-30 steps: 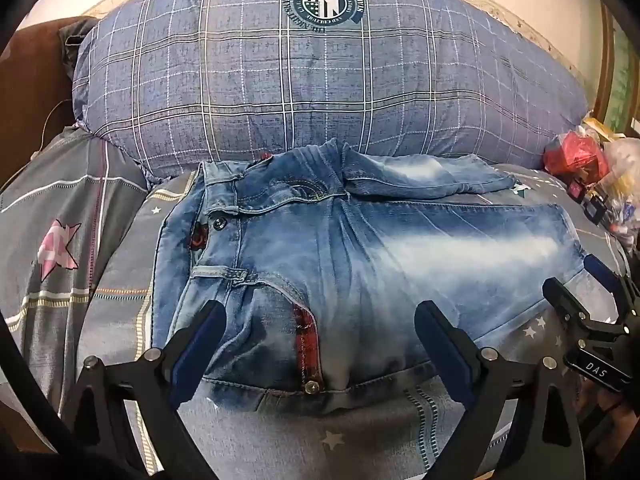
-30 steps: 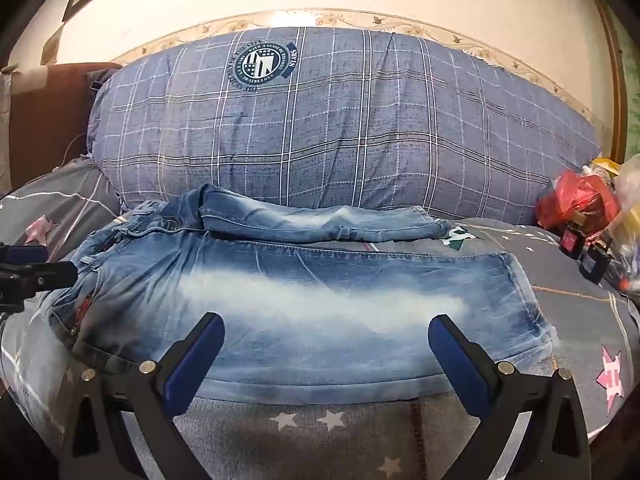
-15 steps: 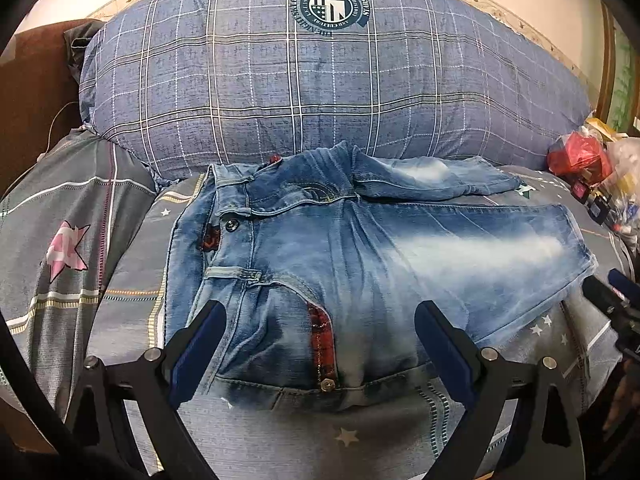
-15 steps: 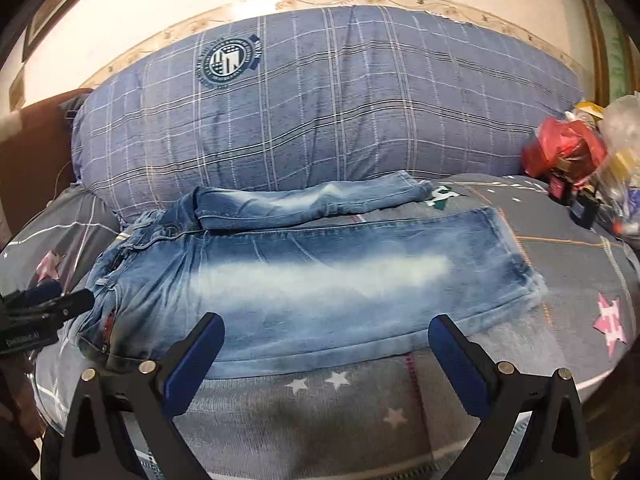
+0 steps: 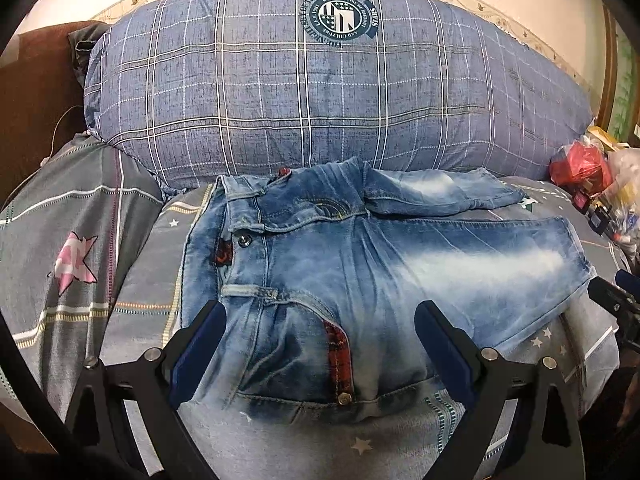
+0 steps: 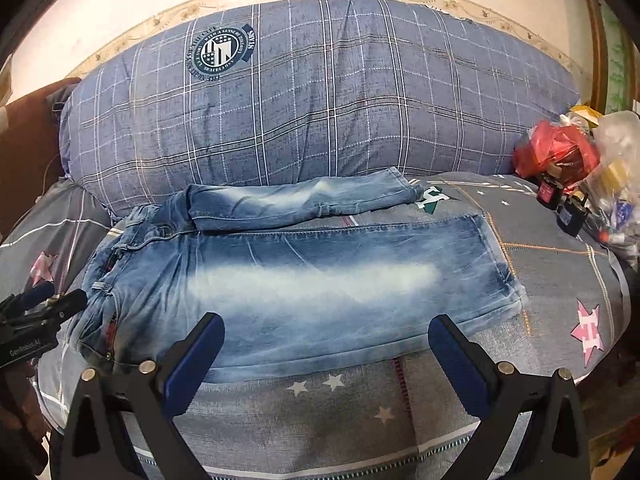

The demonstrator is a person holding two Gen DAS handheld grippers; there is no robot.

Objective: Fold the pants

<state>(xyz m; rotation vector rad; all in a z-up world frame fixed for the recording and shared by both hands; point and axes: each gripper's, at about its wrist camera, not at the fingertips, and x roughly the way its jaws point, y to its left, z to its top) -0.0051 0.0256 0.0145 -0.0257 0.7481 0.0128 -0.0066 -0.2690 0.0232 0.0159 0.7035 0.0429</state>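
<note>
Faded blue jeans (image 5: pixel 392 272) lie flat on the grey star-print bed (image 5: pixel 80 280), waistband at the left, legs running right; they also show in the right wrist view (image 6: pixel 312 284). The near leg is spread flat, the far leg lies folded back along the pillow. My left gripper (image 5: pixel 320 344) is open and empty, hovering over the waist and pocket end. My right gripper (image 6: pixel 326 352) is open and empty, above the near leg's front edge. Each gripper's tip shows at the edge of the other view.
A large blue plaid pillow (image 5: pixel 320 92) lies behind the jeans. Red and clear bags with small bottles (image 6: pixel 576 168) sit at the back right. A brown headboard or cushion (image 5: pixel 32 92) stands at the far left. The bed's front edge is near.
Both grippers have pulled back and up from the jeans, so more bed shows in front. The right gripper has moved away from the left view's right edge. The jeans have not moved.
</note>
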